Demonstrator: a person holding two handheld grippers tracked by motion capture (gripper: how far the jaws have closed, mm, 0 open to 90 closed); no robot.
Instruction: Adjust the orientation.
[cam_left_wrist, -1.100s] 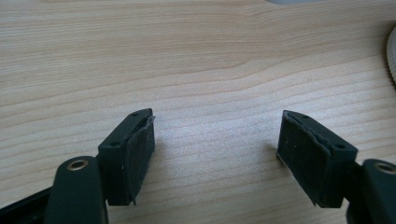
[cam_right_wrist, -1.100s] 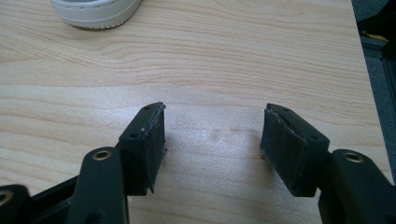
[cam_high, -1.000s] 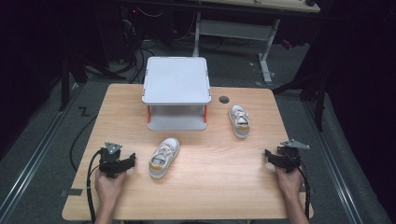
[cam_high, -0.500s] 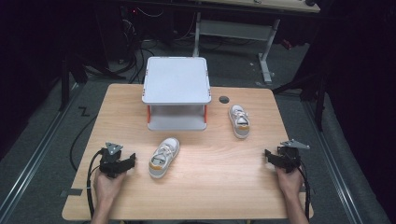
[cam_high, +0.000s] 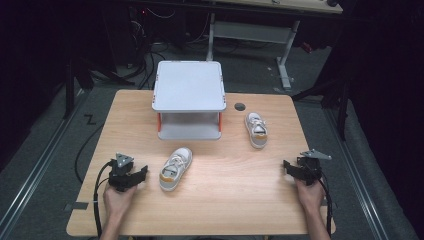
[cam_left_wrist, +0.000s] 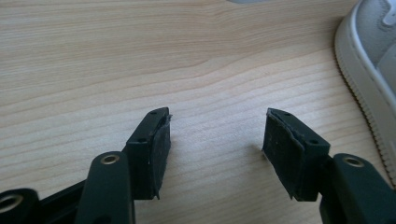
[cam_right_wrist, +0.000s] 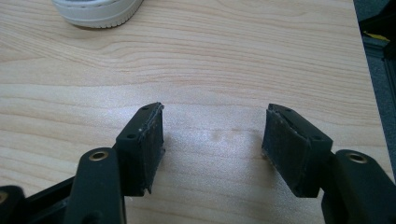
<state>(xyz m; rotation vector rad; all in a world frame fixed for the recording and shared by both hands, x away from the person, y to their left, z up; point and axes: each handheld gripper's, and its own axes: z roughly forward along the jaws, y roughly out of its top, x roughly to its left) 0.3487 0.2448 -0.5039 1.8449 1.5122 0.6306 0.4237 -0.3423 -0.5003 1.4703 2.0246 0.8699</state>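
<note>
Two small grey-and-white sneakers lie on the wooden table (cam_high: 225, 200). One sneaker (cam_high: 175, 168) lies left of centre, its toe toward the front. The other sneaker (cam_high: 256, 129) lies to the right, near the back. My left gripper (cam_high: 142, 172) rests on the table just left of the near sneaker and is open. Its jaws have just been closing, with only bare wood between them (cam_left_wrist: 217, 128). That sneaker's sole edge (cam_left_wrist: 369, 60) shows at the right of the left gripper view. My right gripper (cam_high: 287, 167) rests near the table's right edge, open on bare wood (cam_right_wrist: 215, 126).
A white two-level stand (cam_high: 189, 85) with orange posts sits at the back centre of the table. A round cable hole (cam_high: 240, 106) lies to its right. A sneaker's white sole (cam_right_wrist: 95, 11) shows at the top left of the right gripper view. Dark floor surrounds the table.
</note>
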